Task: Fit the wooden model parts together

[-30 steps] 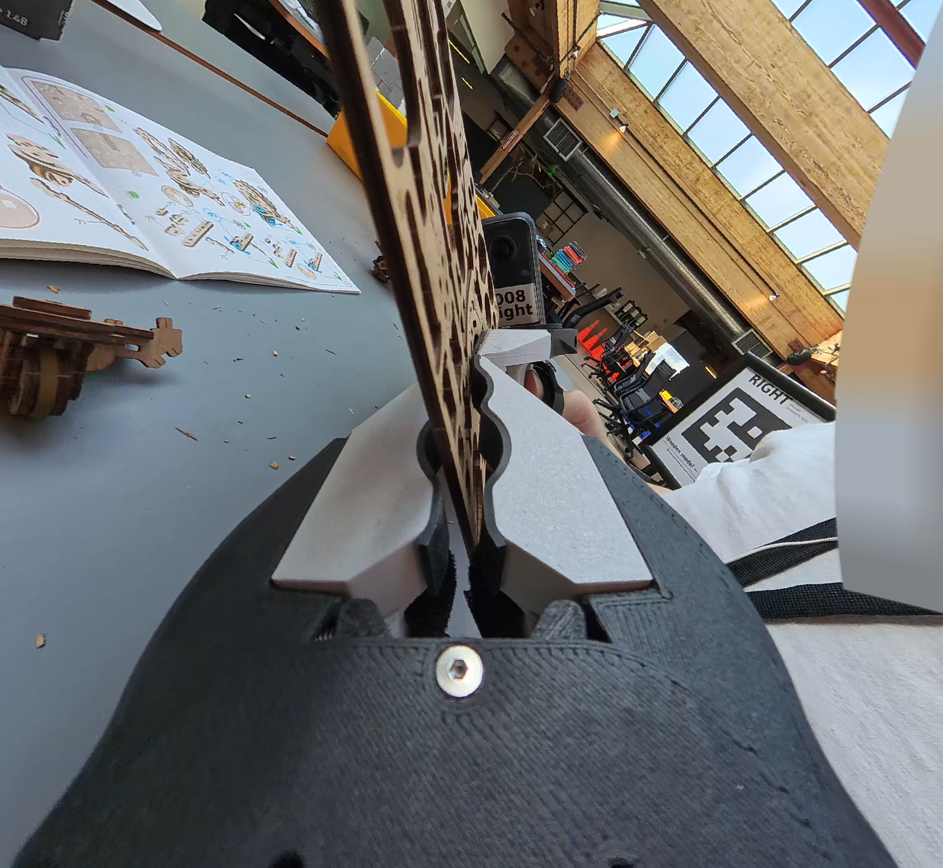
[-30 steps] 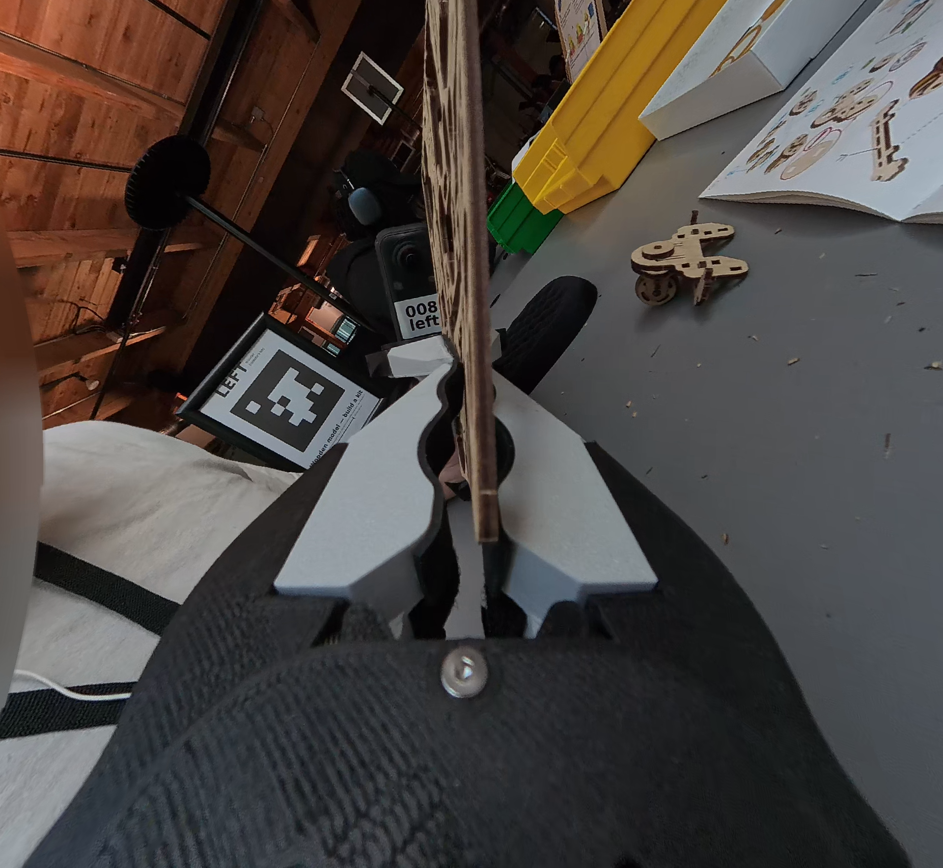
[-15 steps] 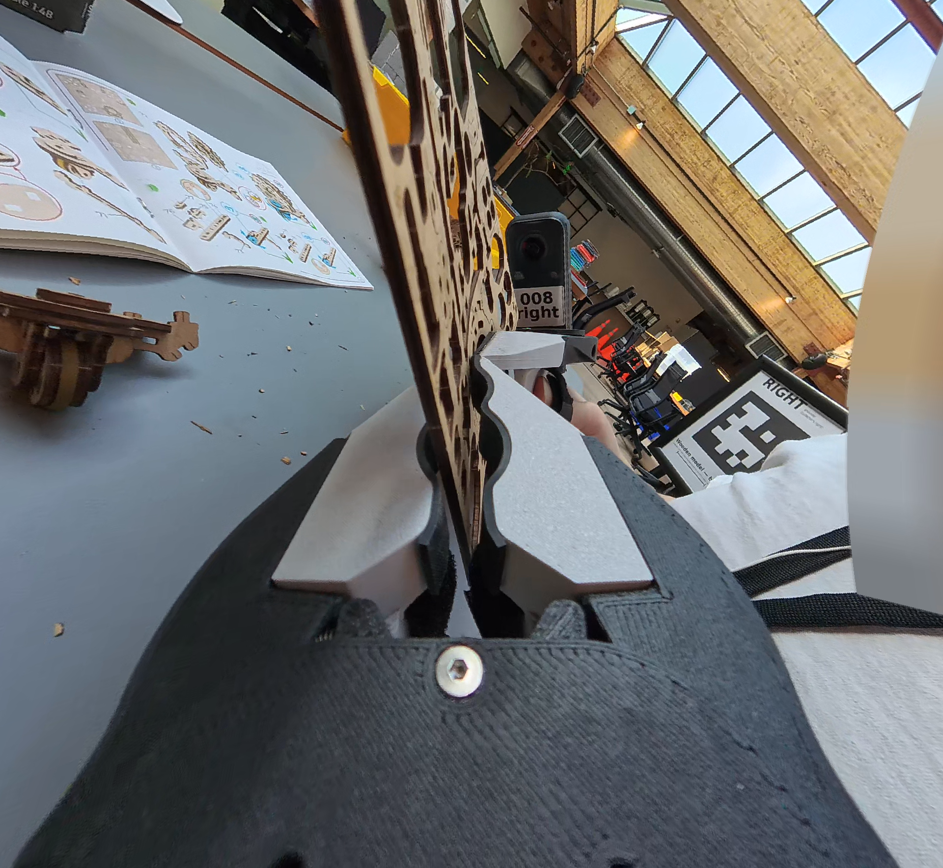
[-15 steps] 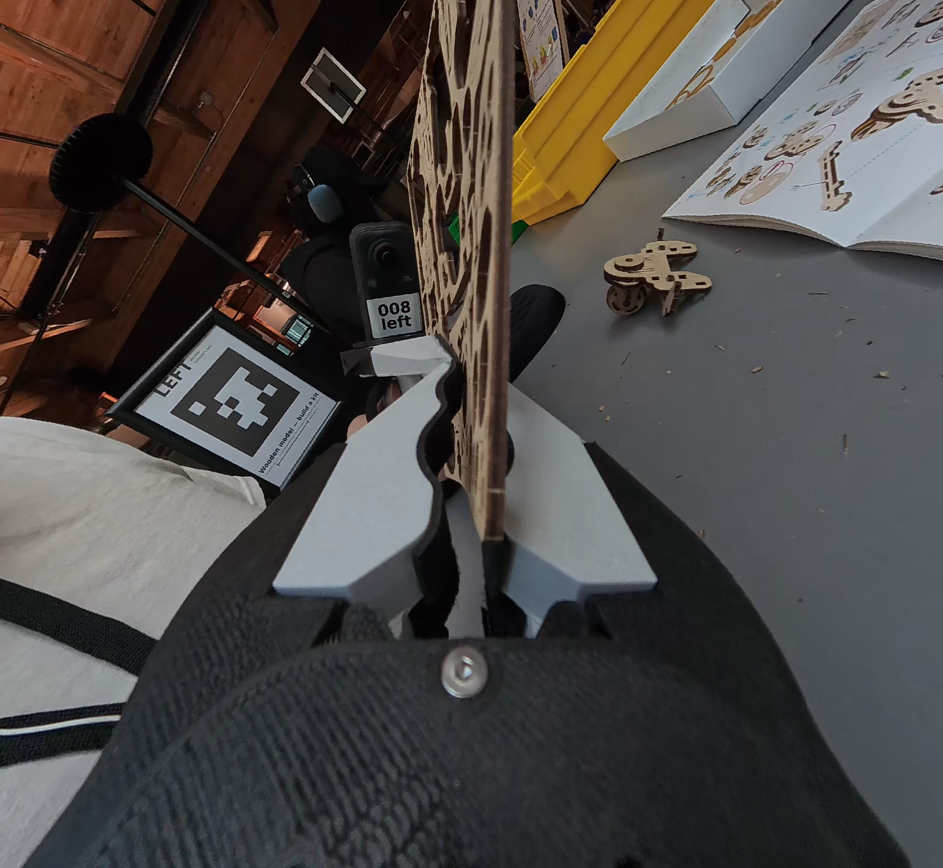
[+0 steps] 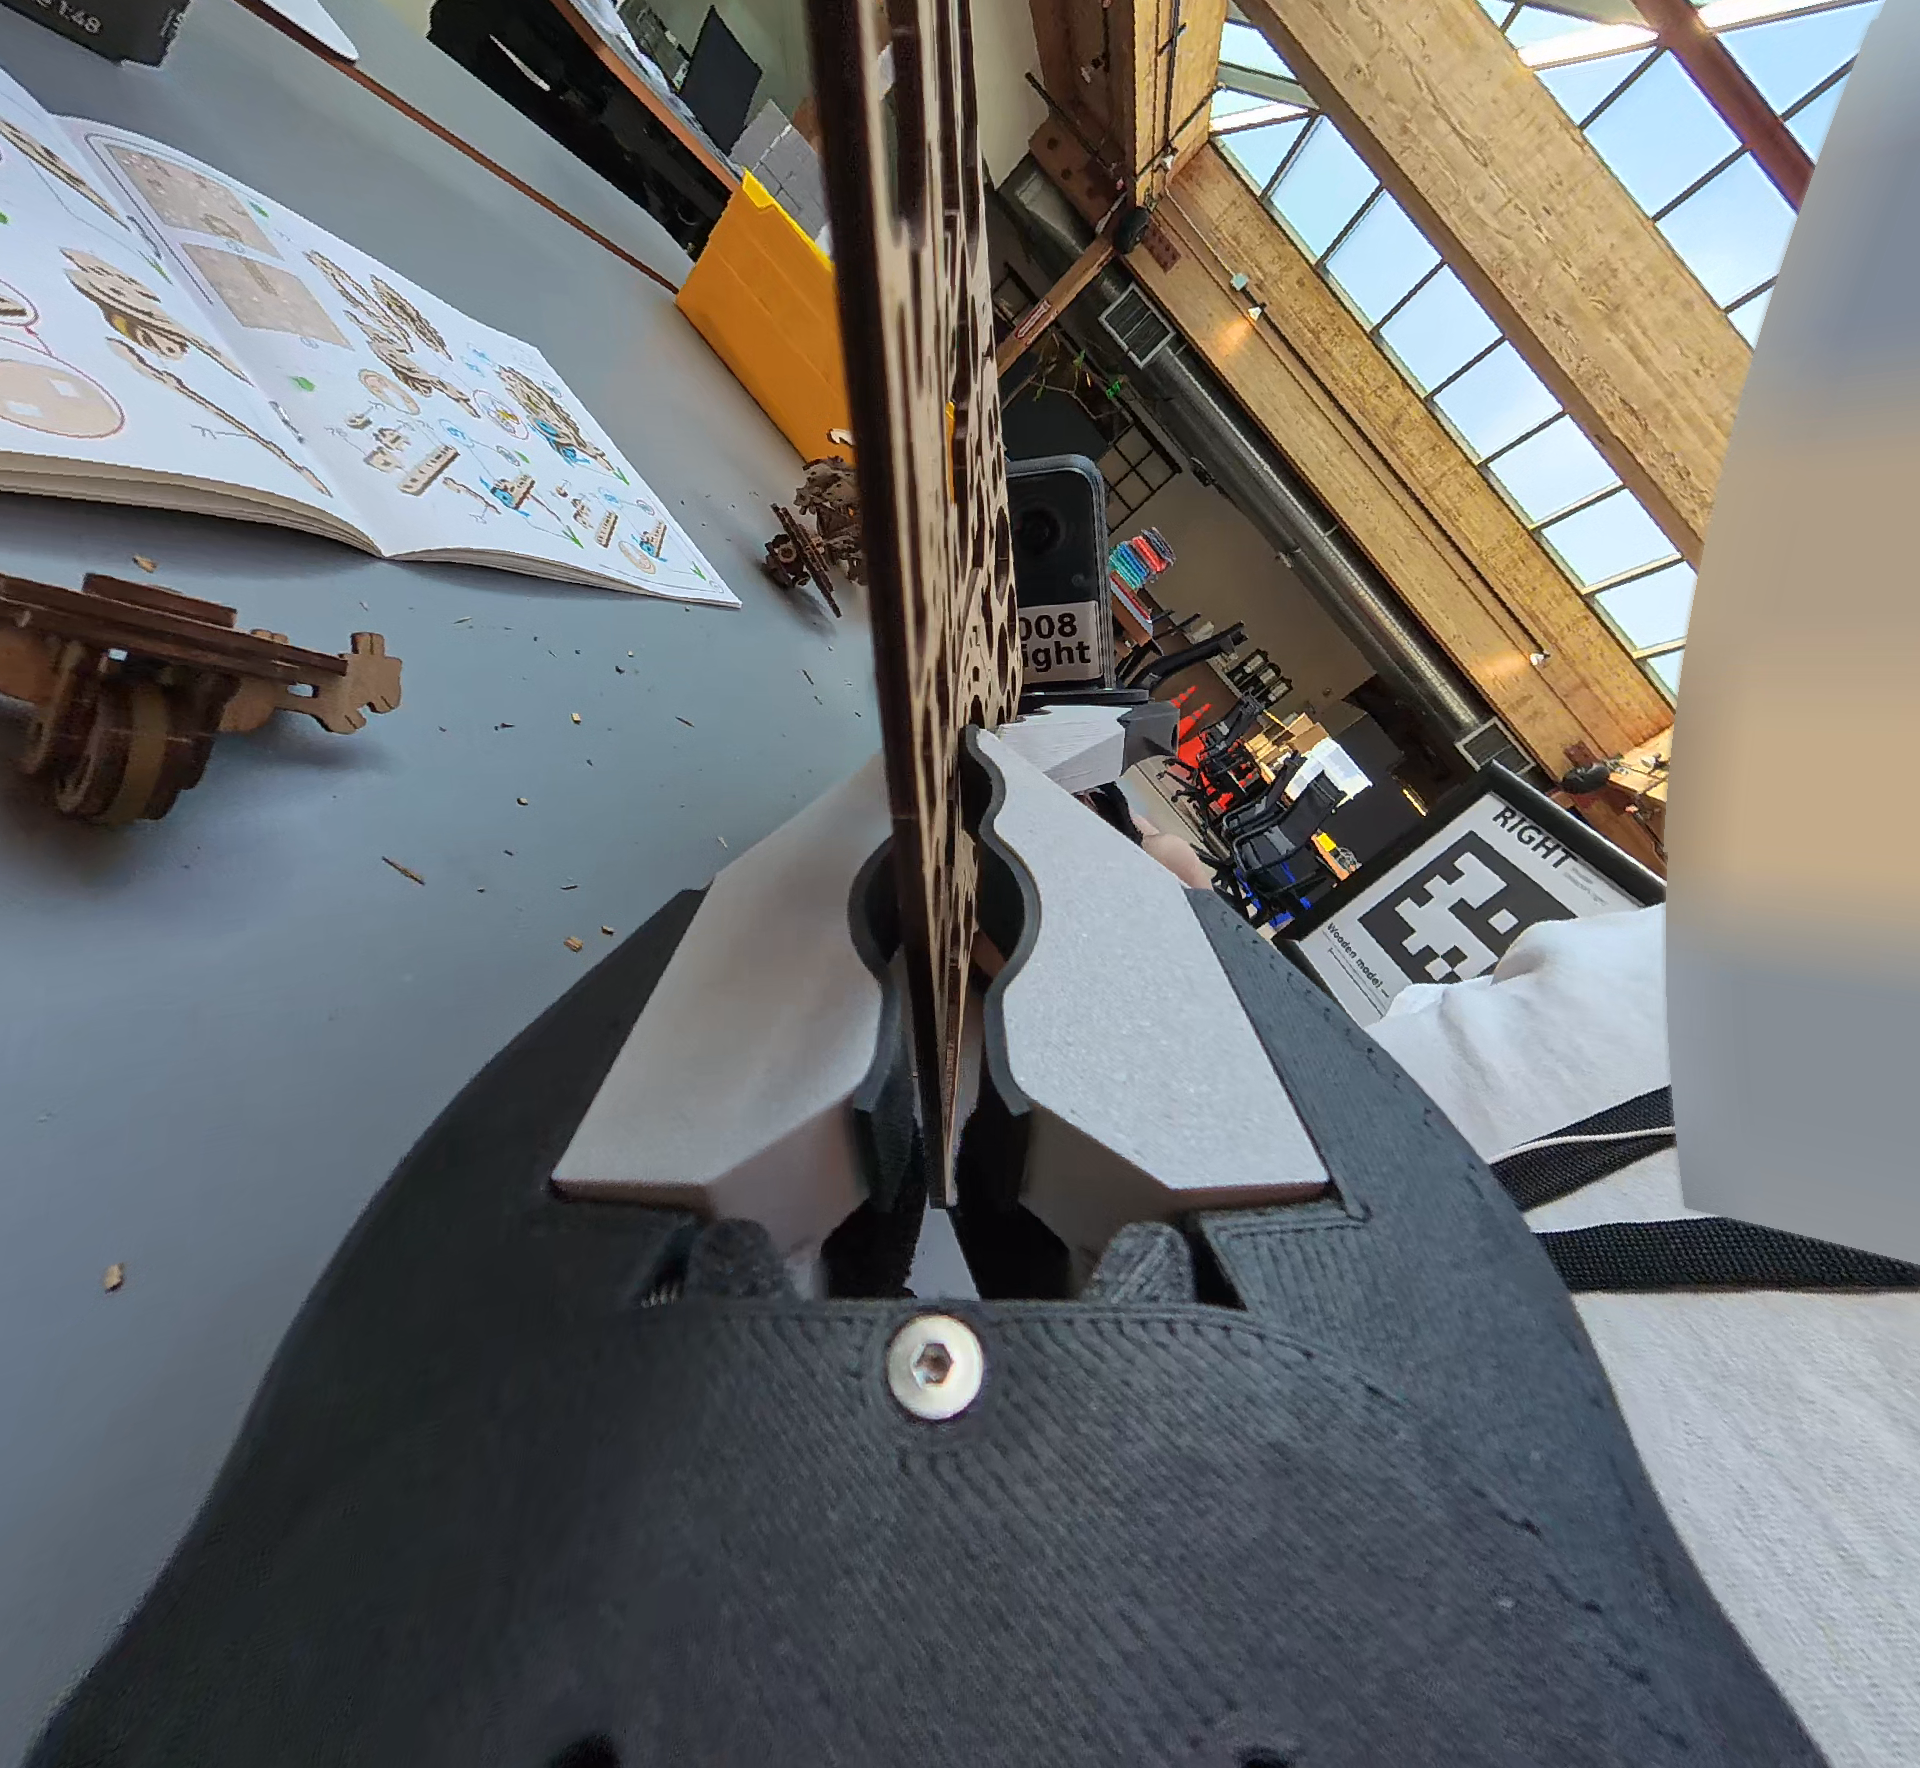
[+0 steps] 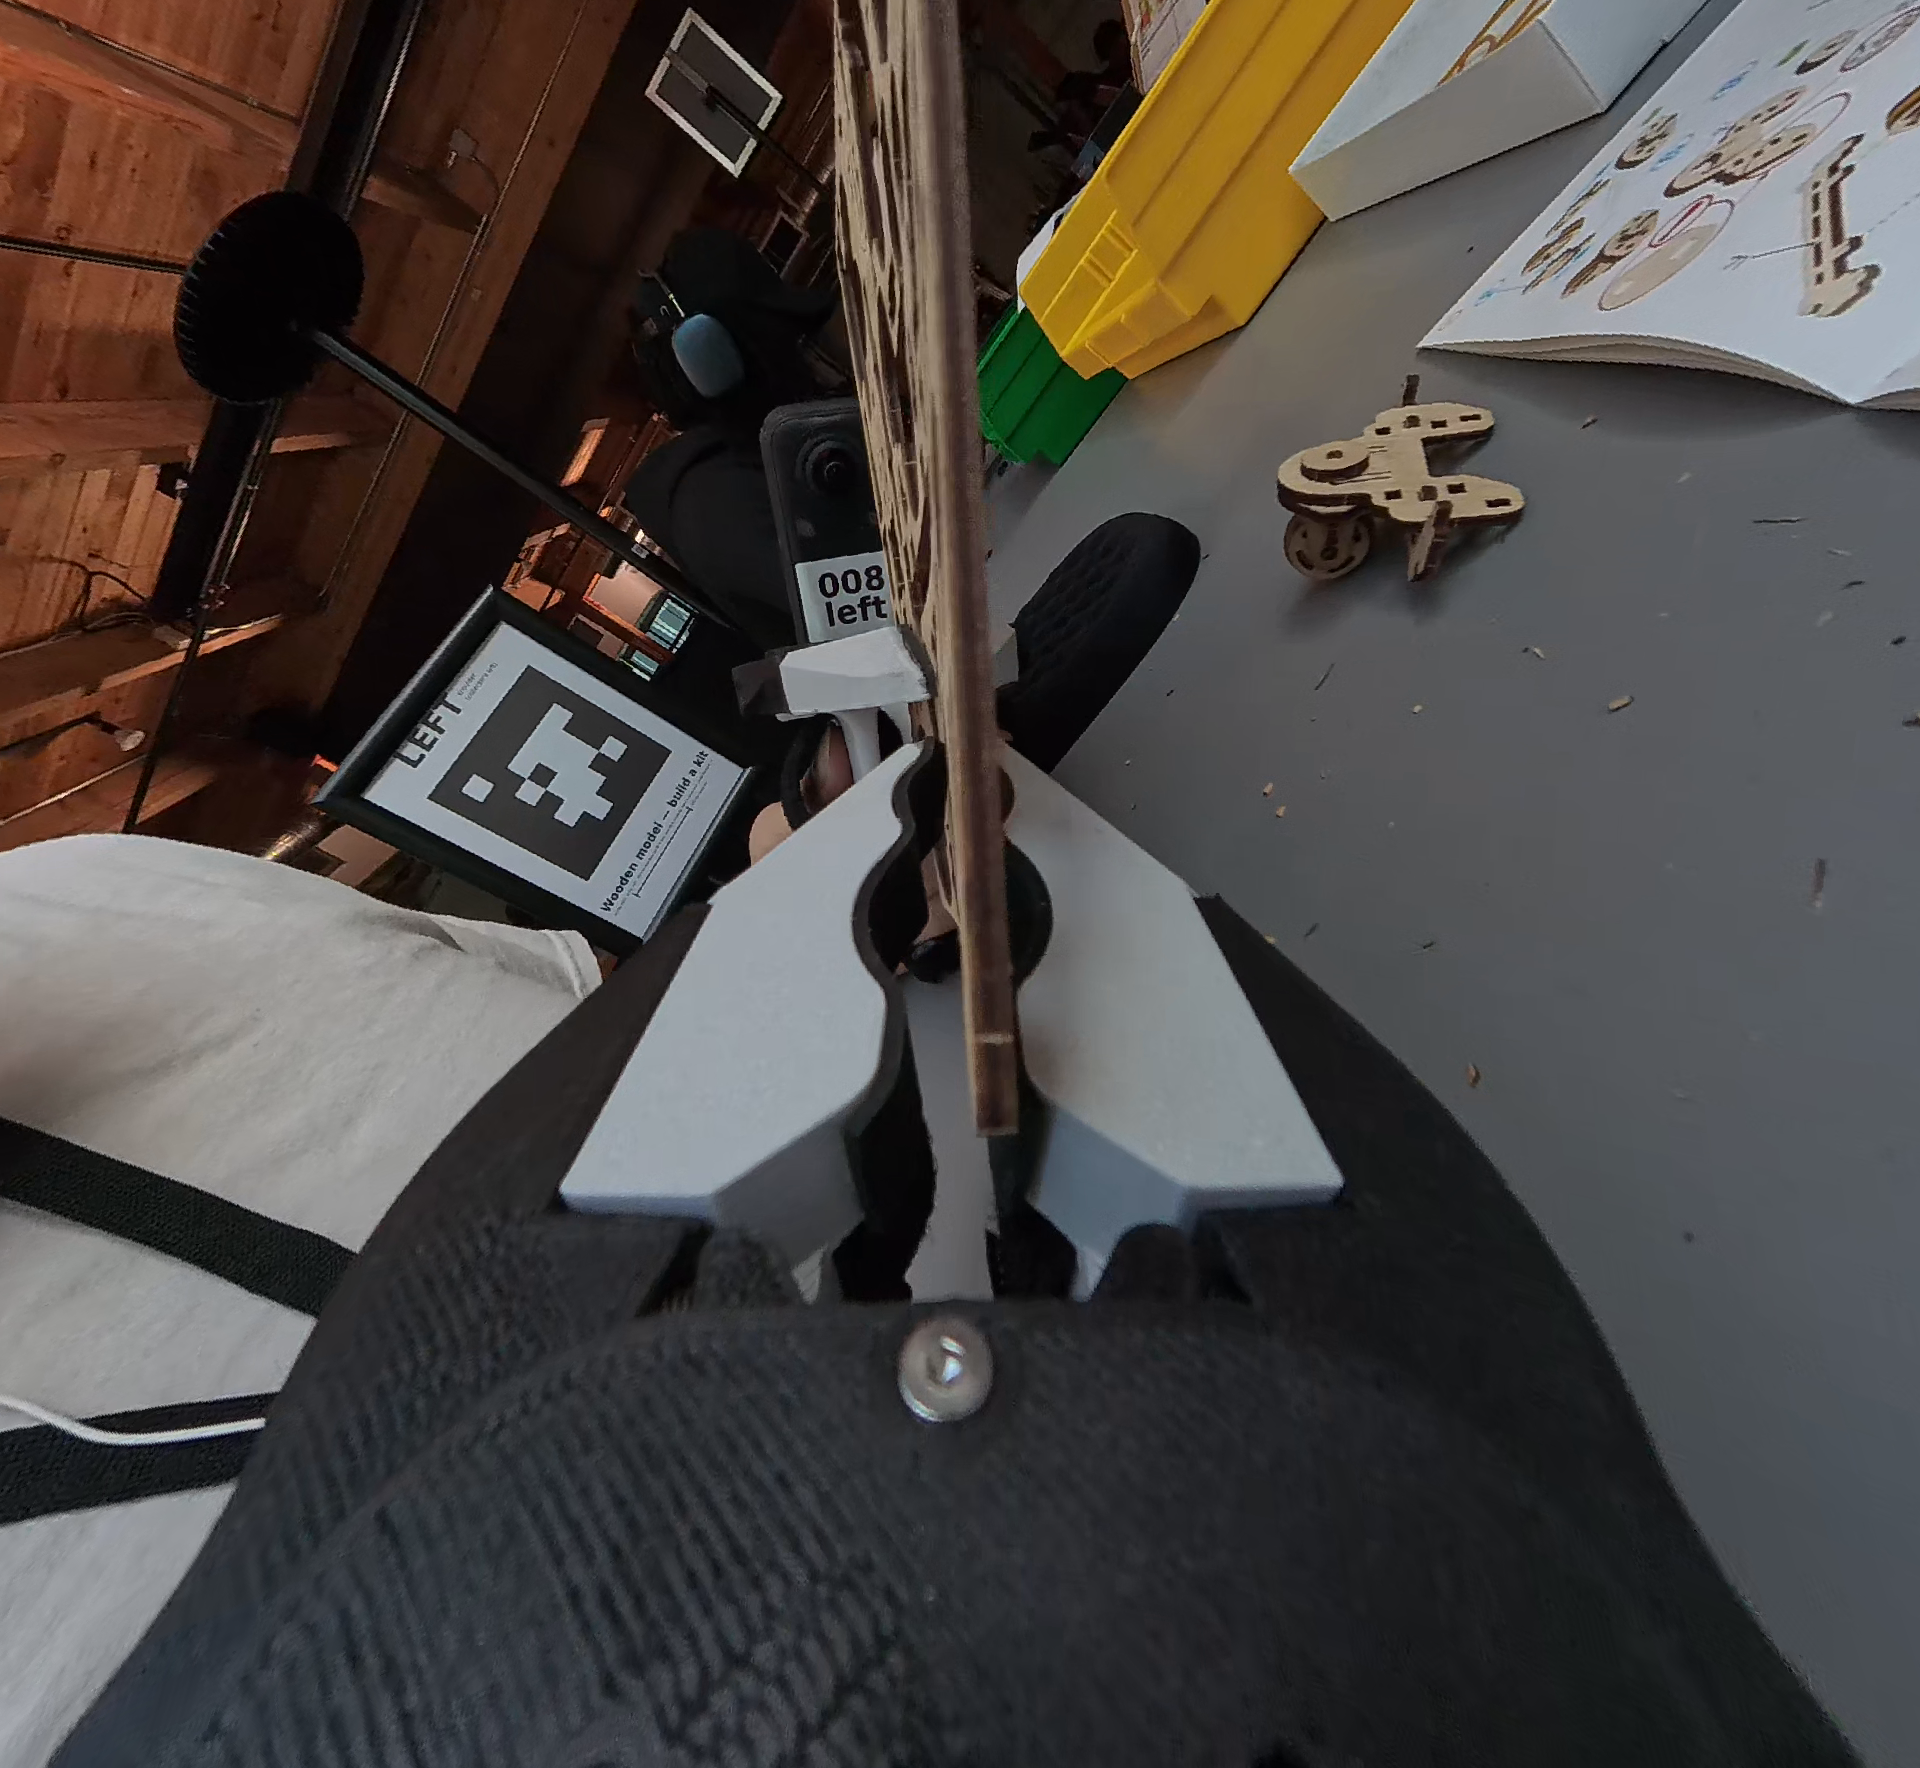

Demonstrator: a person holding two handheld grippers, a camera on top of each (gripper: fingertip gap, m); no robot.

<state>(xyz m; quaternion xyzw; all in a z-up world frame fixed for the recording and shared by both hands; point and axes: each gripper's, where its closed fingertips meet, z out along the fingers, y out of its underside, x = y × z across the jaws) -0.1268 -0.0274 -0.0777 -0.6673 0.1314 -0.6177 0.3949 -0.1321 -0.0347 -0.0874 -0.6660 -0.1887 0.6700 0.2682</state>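
Bright skylight (image 5: 1558,191) daylight, strong fisheye distortion.

Booklet (image 5: 312,388) on table (image 5: 312,991), model (image 5: 156,690) in front, bin (image 5: 769,316) behind.

Workshop hall — timber beams (image 5: 1455,108), skylights (image 5: 1538,295), grey worktable (image 6: 1558,835), parts bins (image 6: 1195,212).

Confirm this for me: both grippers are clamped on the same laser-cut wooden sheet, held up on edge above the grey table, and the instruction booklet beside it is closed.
One detail is wrong: the instruction booklet lies open, its pages showing, as the left wrist view shows. The rest holds: the left gripper and right gripper both clamp the laser-cut wooden sheet, on edge above the grey table.
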